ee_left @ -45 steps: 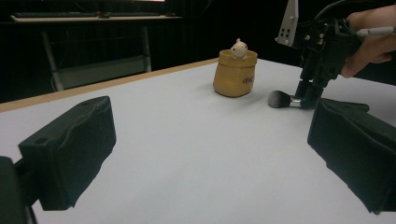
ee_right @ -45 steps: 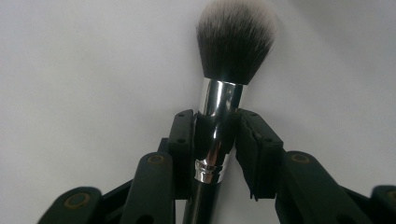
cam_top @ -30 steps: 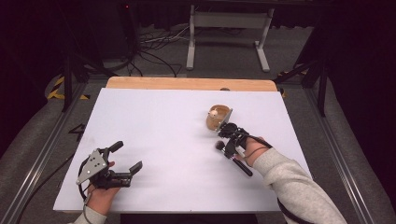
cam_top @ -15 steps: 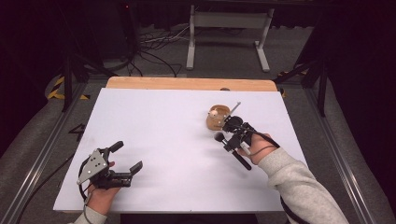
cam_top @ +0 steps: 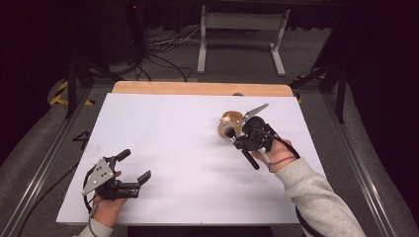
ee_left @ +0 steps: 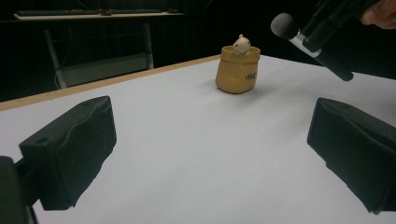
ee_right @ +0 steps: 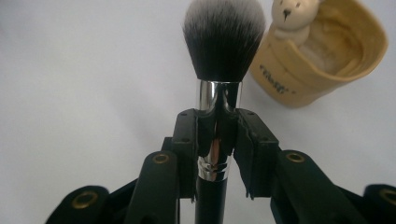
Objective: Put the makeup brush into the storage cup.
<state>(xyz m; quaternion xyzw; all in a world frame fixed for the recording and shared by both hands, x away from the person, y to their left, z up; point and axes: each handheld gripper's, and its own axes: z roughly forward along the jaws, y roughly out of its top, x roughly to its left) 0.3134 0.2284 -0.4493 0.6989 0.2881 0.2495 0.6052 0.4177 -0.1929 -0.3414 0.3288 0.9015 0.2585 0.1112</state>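
The right gripper [ee_right: 217,135] is clamped on the metal collar of the brush [ee_right: 223,42], above the table beside the cup [ee_right: 327,51]; it looks light, stiff, slippery there, its bristles soft.

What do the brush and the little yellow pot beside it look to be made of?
Brush: soft, probably synthetic bristles, dark with pale tips; a mirror-shiny metal collar; a black handle, perhaps plastic or lacquered wood. Pot: matte tan, with soft sack-like folds moulded in, likely ceramic or resin; the cream bear figure at its rim looks the same.
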